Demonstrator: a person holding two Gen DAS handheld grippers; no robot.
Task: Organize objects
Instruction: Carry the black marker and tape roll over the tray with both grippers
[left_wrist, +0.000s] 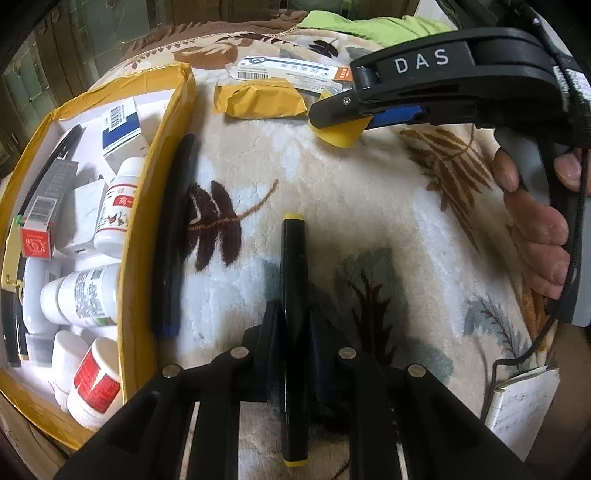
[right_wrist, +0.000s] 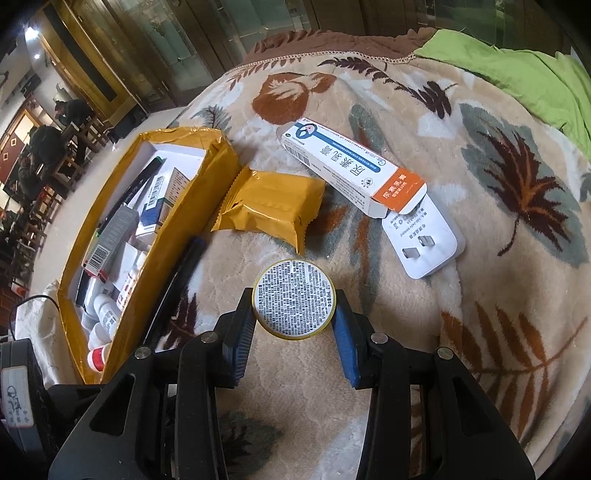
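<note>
1. Left gripper (left_wrist: 293, 325): jaws clenched on a black marker (left_wrist: 293, 295) with yellow caps at both ends. The marker points away from the camera, lengthwise between the jaws, over the leaf-patterned blanket (left_wrist: 332, 177).
2. Right gripper (right_wrist: 293, 325): jaws clamped on a round yellow tin (right_wrist: 294, 298), one pad on each side of its rim. The tin's printed white face is turned toward the camera. A hand (left_wrist: 535, 229) grips this tool's handle.
3. Just left of the marker, a dark pen (left_wrist: 173, 240) lies on the blanket alongside the outer wall of the yellow box (left_wrist: 147, 206).
4. The box sits near the blanket's left edge. Inside: white bottles, small cartons, a red-labelled jar, a long dark pen along the far wall.
5. Beyond the tin: a yellow foil packet (right_wrist: 269, 210) just beside the box's far corner, then a white-and-orange carton (right_wrist: 351, 170), its orange end overlapping a white plug adapter (right_wrist: 424, 243).
6. Green cloth (right_wrist: 517, 77) lies at the blanket's far right edge.
</note>
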